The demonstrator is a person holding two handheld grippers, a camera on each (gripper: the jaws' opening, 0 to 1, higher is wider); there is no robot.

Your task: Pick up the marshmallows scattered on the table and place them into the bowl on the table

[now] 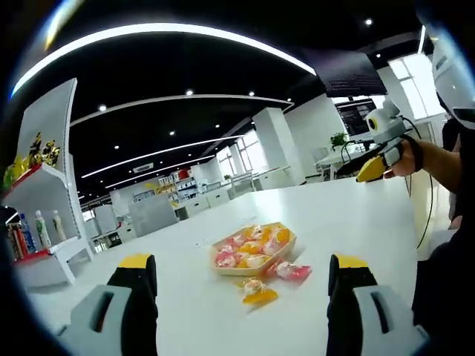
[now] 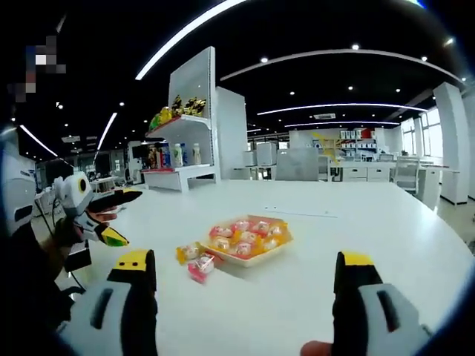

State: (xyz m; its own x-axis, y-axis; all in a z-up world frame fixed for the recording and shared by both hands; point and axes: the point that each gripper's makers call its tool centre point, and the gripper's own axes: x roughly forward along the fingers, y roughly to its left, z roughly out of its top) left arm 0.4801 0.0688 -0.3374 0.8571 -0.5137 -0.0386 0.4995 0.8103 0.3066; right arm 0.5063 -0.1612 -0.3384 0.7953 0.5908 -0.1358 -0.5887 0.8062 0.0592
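Both the left hand-held gripper [image 1: 243, 278] and right hand-held gripper [image 2: 245, 274] are released, empty. Bowl [image 1: 252, 251] holds marshmallows; two wrapped marshmallows [image 1: 276, 282] lie beside it on the worktop [image 1: 356, 215].

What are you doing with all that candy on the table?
A person holds a two-jaw gripper in each hand above a white table. Wrapped marshmallows are being gathered into the bowl, which already holds many. Two wrapped marshmallows lie on the table beside it: a pink one and a yellow one. The left gripper and the right gripper are both open and holding nothing.
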